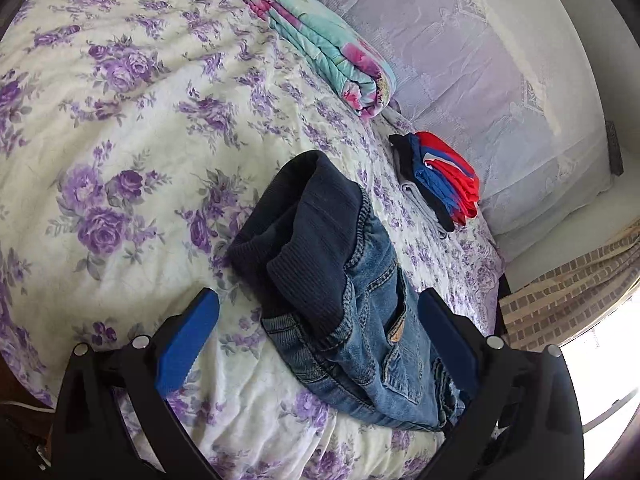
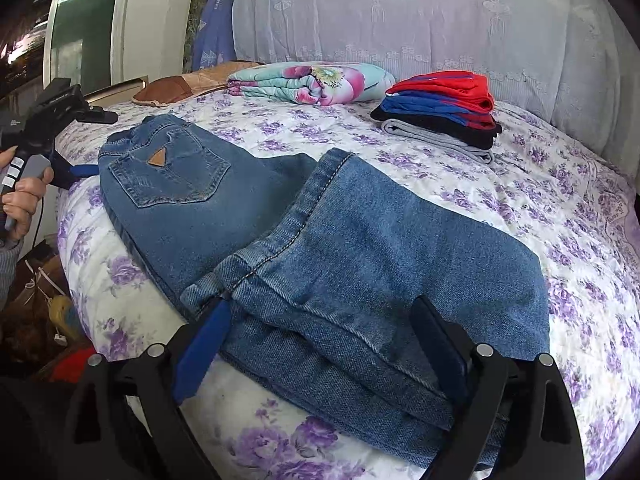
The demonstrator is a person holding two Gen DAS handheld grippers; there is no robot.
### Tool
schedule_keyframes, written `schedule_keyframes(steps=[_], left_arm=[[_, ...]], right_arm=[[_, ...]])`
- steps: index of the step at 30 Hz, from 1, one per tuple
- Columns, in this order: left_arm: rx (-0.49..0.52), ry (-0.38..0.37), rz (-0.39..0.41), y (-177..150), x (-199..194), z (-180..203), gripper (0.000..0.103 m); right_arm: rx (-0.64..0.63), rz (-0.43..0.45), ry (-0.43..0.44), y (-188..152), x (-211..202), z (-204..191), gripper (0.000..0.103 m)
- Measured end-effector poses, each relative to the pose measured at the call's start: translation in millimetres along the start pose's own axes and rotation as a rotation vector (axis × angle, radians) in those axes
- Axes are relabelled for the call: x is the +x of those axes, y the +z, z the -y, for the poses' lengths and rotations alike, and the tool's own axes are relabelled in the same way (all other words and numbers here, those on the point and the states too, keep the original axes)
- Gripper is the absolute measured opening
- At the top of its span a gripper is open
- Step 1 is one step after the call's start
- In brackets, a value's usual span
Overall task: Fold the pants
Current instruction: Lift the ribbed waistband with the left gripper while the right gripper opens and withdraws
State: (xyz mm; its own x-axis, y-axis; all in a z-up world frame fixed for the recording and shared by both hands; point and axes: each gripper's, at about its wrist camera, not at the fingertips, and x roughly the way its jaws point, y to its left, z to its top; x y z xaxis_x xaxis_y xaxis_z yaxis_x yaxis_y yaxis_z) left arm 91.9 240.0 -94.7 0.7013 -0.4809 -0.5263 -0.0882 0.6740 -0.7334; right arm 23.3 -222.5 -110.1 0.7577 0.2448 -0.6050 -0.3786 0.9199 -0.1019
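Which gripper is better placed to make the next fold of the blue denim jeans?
Probably right: the right gripper straddles the folded-over leg hems of the blue denim jeans; the left gripper sits at the waistband.

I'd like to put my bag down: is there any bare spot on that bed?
Yes. The flowered bedspread lies bare on the jeans' side away from the stacked clothes, and between jeans and rolled floral blanket. A narrower bare strip separates the jeans from the stack. It is crowded along the lace-covered headboard, where blanket and stack sit.
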Motion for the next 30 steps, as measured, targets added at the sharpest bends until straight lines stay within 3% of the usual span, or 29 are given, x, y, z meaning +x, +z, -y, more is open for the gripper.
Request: schedule_keyframes(steps=[3, 5, 9, 15, 22, 28, 30], left_arm=[[-0.008, -0.022, 0.013, 1.8, 0.6, 0.0, 0.097], [-0.008, -0.025, 0.020, 2.5, 2.3, 0.4, 0.097], [0.014, -0.037, 0.035, 4.8, 8.9, 5.8, 0.097], [0.051, -0.026, 0.051, 3.0, 14.1, 8.3, 0.096], [0.073, -0.005, 0.067, 0.7, 12.5, 2.6, 0.088], [0.159, 0.106, 0.099, -9.8, 22.5, 16.6, 0.088], [0.186, 0.136, 0.117, -14.7, 24.5, 21.5, 0.083]], right_arm=[[0.002, 0.037, 0.019, 2.5, -12.9, 0.2, 0.092], [0.018, 0.123, 0.060, 5.1, -32.8, 2.5, 0.092], [0.038, 0.212, 0.040, 9.5, -57.0, 13.4, 0.097], [0.208, 0.177, 0.032, 1.6, -52.9, 49.3, 0.097], [0.362, 0.192, 0.032, -6.5, -59.5, 82.7, 0.097], [0.344, 0.185, 0.011, -5.4, -55.6, 81.8, 0.097], [0.342, 0.171, 0.020, -6.1, -51.0, 80.4, 0.097]])
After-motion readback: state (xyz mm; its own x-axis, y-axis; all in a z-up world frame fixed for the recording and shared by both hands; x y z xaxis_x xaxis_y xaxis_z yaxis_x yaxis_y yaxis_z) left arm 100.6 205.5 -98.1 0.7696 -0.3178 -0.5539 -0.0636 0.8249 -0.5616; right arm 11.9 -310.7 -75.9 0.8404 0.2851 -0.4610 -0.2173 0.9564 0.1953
